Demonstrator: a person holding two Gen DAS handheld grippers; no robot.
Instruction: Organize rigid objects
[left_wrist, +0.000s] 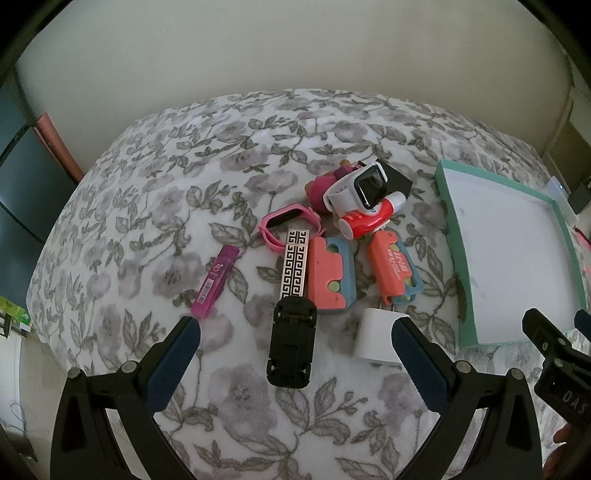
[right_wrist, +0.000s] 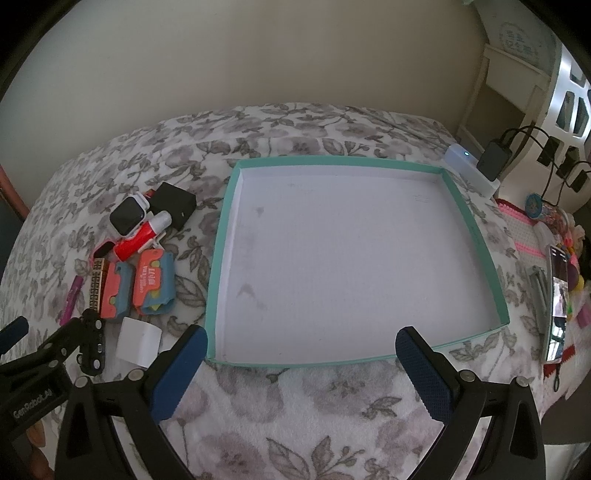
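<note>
Black plastic folding stand (left_wrist: 291, 341) lies between my spread left gripper (left_wrist: 295, 332) fingers, shallow teal-rimmed cardboard tray (right_wrist: 221, 236) ahead of my spread, empty right gripper (right_wrist: 301, 341).

The bedspread (left_wrist: 207, 158) is white with a grey flower-and-leaf print. The tray (right_wrist: 466, 214) has a teal rim and a white floor with faint grey smudges. A magenta lead case (left_wrist: 215, 282) lies by a black-and-silver key-pattern plate (left_wrist: 294, 263) and a black folding stand (left_wrist: 291, 341). Two clips (left_wrist: 331, 277) are coral on blue. One watch (left_wrist: 289, 224) is pink, another (left_wrist: 356, 186) white with a black face. The charger (left_wrist: 377, 336) is white. Each hand-held gripper (right_wrist: 301, 350) is black with blue pads (right_wrist: 180, 373).
</note>
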